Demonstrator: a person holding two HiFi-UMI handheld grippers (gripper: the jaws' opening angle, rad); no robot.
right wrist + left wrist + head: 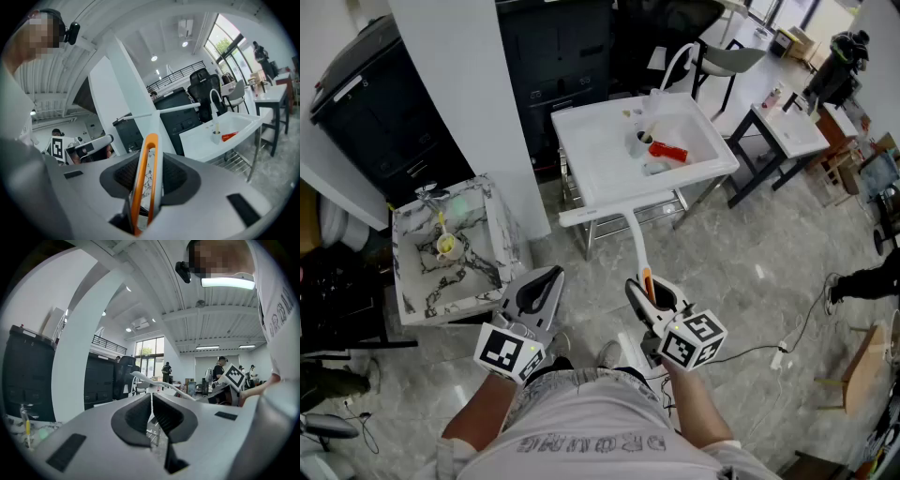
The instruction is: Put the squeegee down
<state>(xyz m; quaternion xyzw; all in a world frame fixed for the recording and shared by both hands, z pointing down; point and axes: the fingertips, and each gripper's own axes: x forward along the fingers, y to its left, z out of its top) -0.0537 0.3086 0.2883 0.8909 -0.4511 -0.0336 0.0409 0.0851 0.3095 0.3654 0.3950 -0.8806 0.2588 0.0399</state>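
The right gripper [149, 164] [649, 289] had its jaws partly apart and pressed on the orange-and-white handle of the squeegee [139, 187] [634, 242], which stood upright between them. From the grip the white handle rose and curved to a long, thin crossbar at its top. The squeegee rested on nothing and was held off the floor in front of the person. In the head view its crossbar lay along the near edge of the white sink [591, 178]. Whether it touched that edge could not be told.

The left gripper [152, 401] [546, 281] was just beside the right one, at about the same height. Its jaws were closed against each other with nothing between them.

Beyond the grippers, the white sink stood on thin metal legs. A curved faucet [673, 64] rose at its far edge, and a small cup [641, 142] and a red tool [668, 151] lay in its bowl toward the right side. To the left of the grippers sat a marble-patterned basin [494, 234] holding a small yellow item. A white pillar [478, 103] stood between that basin and the sink, with a black cabinet [375, 103] to its left. The floor [750, 272] was grey stone-look tile.
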